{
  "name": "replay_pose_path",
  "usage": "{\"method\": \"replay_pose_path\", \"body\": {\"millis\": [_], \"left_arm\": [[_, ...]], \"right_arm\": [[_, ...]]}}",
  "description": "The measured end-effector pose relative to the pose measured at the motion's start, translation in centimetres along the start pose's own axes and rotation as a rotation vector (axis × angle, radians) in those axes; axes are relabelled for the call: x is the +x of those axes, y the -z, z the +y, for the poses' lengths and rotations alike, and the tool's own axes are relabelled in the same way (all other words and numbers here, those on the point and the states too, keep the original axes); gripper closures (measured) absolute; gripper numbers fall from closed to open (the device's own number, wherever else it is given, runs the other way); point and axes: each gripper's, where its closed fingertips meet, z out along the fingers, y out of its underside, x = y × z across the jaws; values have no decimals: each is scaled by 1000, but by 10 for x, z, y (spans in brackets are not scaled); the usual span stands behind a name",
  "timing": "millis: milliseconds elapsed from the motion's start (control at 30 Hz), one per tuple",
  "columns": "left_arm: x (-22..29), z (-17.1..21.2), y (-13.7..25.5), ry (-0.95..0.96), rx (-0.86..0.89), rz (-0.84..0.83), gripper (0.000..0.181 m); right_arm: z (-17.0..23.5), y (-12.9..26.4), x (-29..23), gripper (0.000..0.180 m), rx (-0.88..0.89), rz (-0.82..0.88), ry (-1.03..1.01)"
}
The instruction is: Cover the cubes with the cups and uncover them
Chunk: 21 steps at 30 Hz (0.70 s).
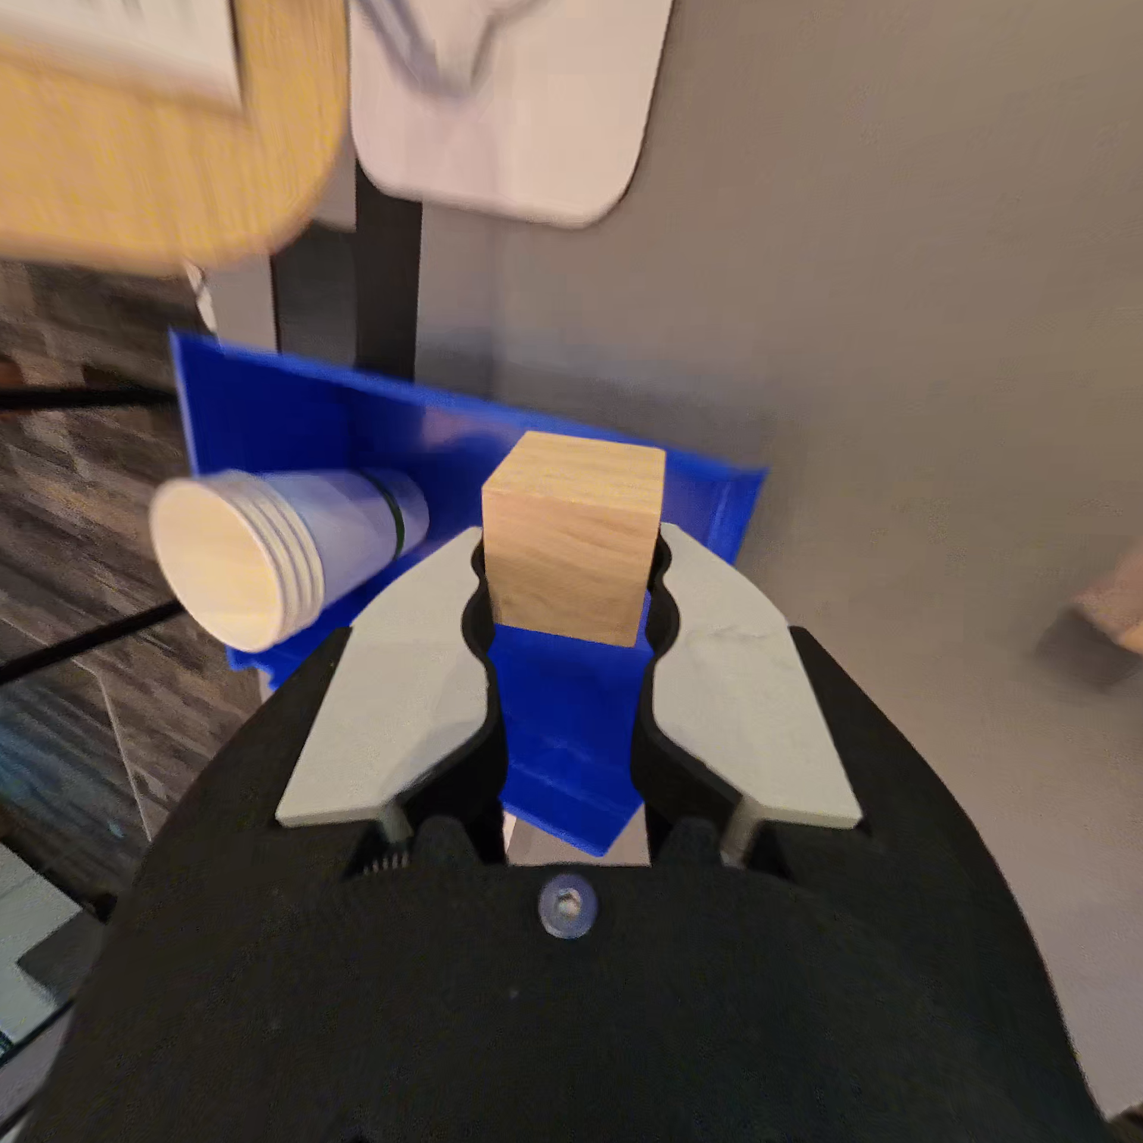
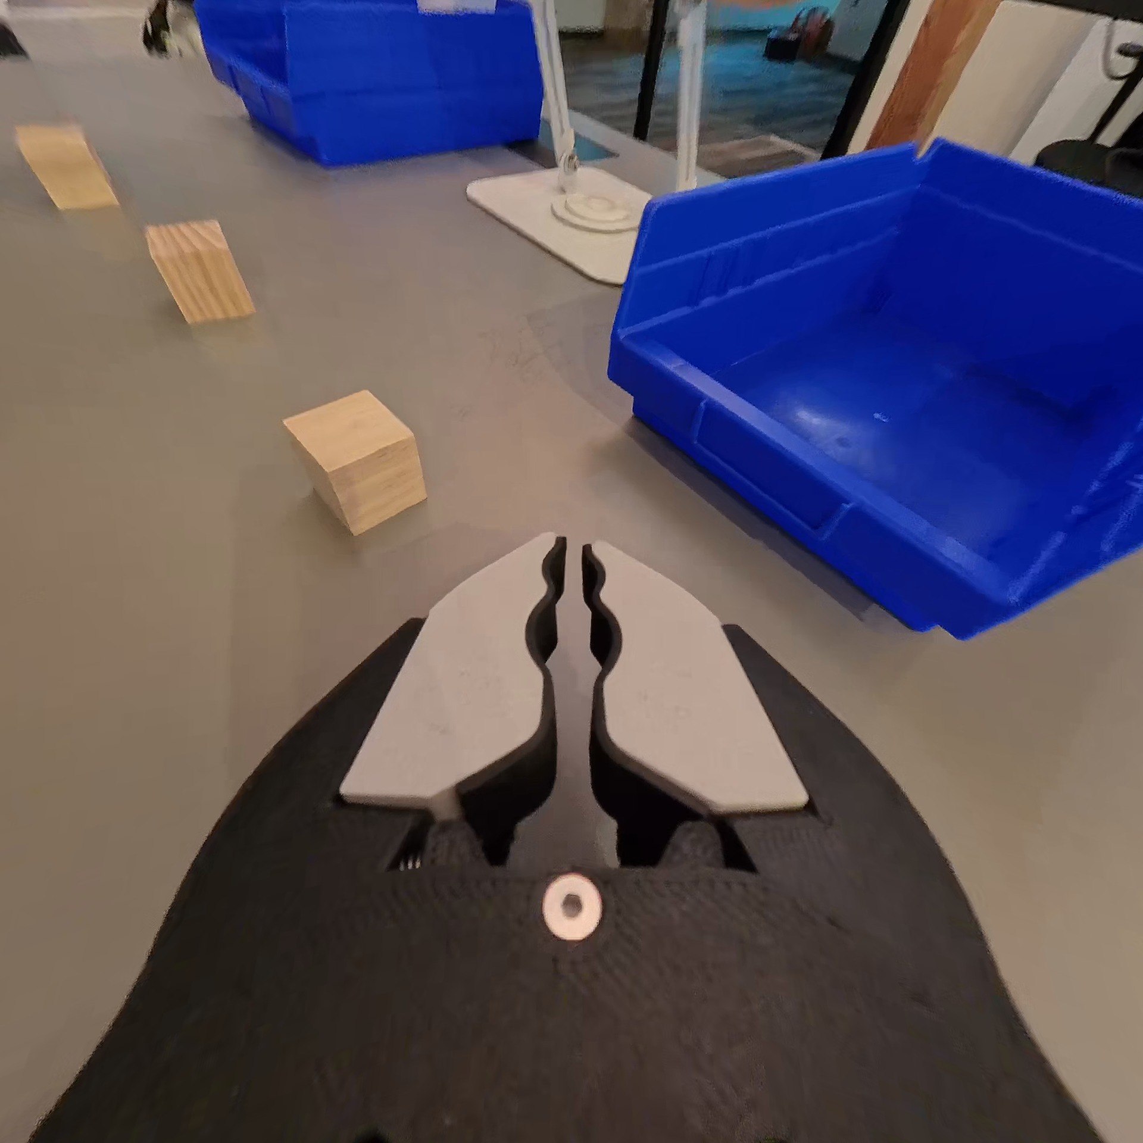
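My left gripper is shut on a wooden cube and holds it over a blue bin. A stack of paper cups lies on its side in that bin, left of the cube, open mouth toward me. In the right wrist view, my right gripper is shut and empty, just above the grey table. Three wooden cubes stand on the table ahead and to the left: a near one, a middle one and a far one.
An open blue bin sits right of my right gripper, with nothing showing inside. Another blue bin stands at the back. A white lamp base lies between them. In the left wrist view a wooden panel is at upper left.
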Motion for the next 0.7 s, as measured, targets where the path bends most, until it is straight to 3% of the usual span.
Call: {"method": "replay_pose_path", "body": {"millis": [133,267,467,633,700], "left_arm": [[42,-107,37,-58,95,7,134],[102,-227,40,-129,173,95,134],[208,-388,8,-265,230,239,134],[284,-485,-30,-277,241,366,134],[296,-510,-47,-289,205,339,134]], "right_arm": [[-10,41,4,176,128,56,-96],[-10,92,0,177,193,154,-119],[-2,156,-17,177,260,253,-153],[11,183,-35,177,269,283,-154],[15,189,-42,177,280,280,-158]]}}
